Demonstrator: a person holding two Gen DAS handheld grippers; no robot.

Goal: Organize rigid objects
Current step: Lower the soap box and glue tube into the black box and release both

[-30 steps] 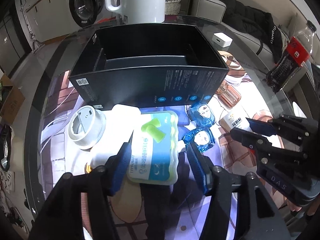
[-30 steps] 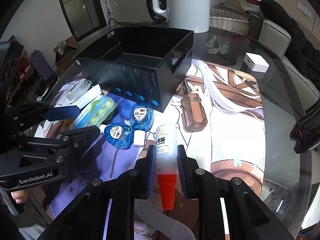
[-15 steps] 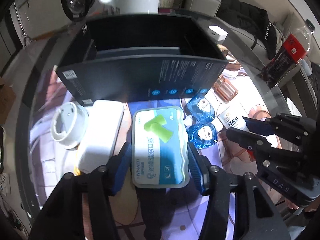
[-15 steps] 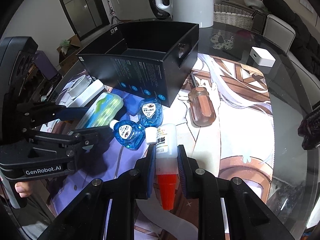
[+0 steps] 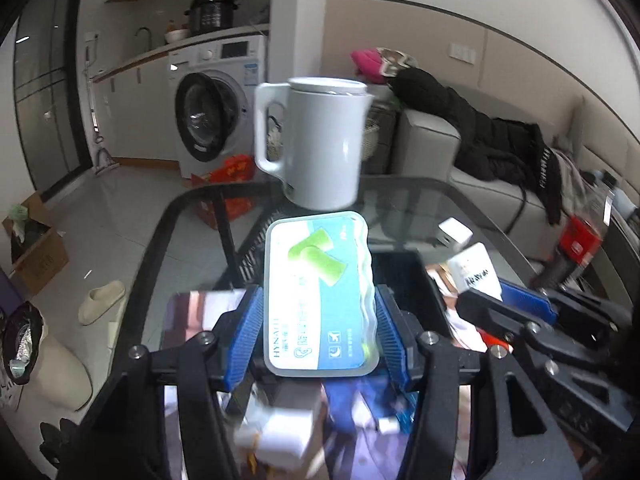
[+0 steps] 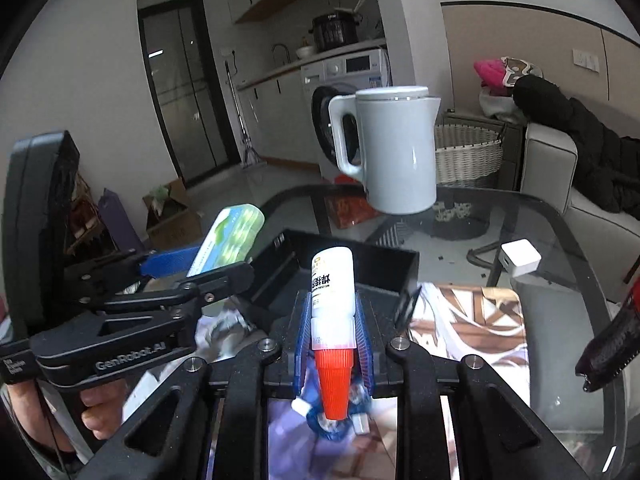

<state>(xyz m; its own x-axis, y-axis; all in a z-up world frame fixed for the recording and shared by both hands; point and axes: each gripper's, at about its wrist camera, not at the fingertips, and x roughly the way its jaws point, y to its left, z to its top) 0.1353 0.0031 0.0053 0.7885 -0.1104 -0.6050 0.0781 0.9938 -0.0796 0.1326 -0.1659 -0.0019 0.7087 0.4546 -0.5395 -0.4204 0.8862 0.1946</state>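
Observation:
My left gripper is shut on a flat blue-and-white earplug case with green plugs pictured on it, held up in the air in front of the black open box. My right gripper is shut on a small white bottle with a red cap, lifted above the table just before the black box. Each gripper shows in the other's view: the left gripper with its case, and the right gripper with its bottle.
A white kettle stands on the glass table behind the box. A white charger cube lies at the right. A dark soda bottle stands at the far right. Blue eye-drop bottles and a white block lie below the grippers.
Both grippers have lifted off the table with their objects and tilted up, so the views now look across the room instead of down at the mat.

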